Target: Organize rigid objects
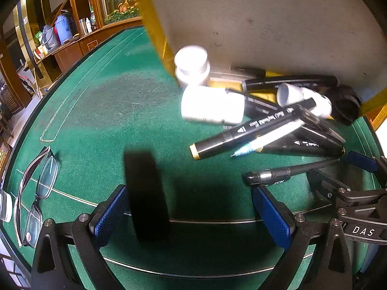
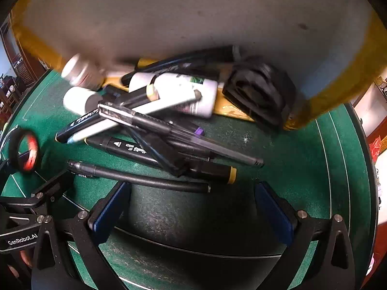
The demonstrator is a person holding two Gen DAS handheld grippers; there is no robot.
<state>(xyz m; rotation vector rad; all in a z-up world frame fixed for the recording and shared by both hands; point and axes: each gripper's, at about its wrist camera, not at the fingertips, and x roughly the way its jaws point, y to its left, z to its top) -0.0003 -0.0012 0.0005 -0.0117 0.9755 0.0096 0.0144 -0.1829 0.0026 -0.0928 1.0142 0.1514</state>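
A tipped yellow-edged box [image 1: 254,19] spills a pile onto the green table [image 1: 101,101]: white bottles [image 1: 210,106], black markers [image 1: 244,130], a white pen [image 1: 266,140], a black pen [image 1: 278,174]. A black roll [image 1: 147,198] stands on edge just inside my left gripper's [image 1: 191,210] left finger; the jaws are wide open. My right gripper [image 2: 191,210] is open and empty, just short of the black pen [image 2: 145,176]. The pile of markers [image 2: 150,149], the bottles [image 2: 188,94], a black square object [image 2: 258,96] and the box [image 2: 193,12] show in the right wrist view.
Eyeglasses [image 1: 36,193] lie at the table's left edge. A white container [image 1: 4,205] sits beside them. The black roll [image 2: 24,149] shows at the left of the right wrist view. A wooden counter with flasks [image 1: 58,31] stands beyond the table.
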